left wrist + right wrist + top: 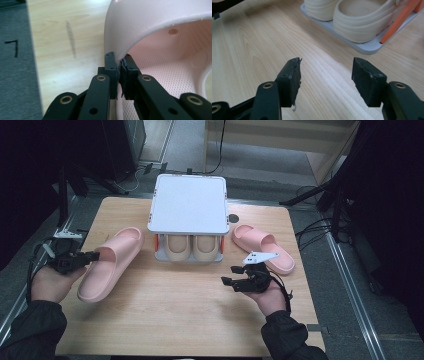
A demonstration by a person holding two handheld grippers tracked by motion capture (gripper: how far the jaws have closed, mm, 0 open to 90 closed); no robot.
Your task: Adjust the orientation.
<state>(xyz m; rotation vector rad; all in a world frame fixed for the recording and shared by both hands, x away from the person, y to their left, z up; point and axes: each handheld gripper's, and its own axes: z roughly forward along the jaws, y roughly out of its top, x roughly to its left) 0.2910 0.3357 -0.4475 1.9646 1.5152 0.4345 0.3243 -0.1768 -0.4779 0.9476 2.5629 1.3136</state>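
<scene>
Table (190, 310): wooden top carrying a small two-level rack and two pink slippers.
Rack (188, 202): lower shelf already holds a beige pair (192, 247); its white top looks bare.
Progress: judged early; neither pink slipper is on the rack yet.
Left slipper (111, 262): at the table's left, beside the rack, tilted and partly lifted.
Right slipper (263, 247): flat on the table right of the rack, untouched.
Left gripper (119, 67): jaws clamped on the left slipper's strap edge.
Right gripper (325, 72): jaws spread wide, empty, above bare wood near the rack.
</scene>
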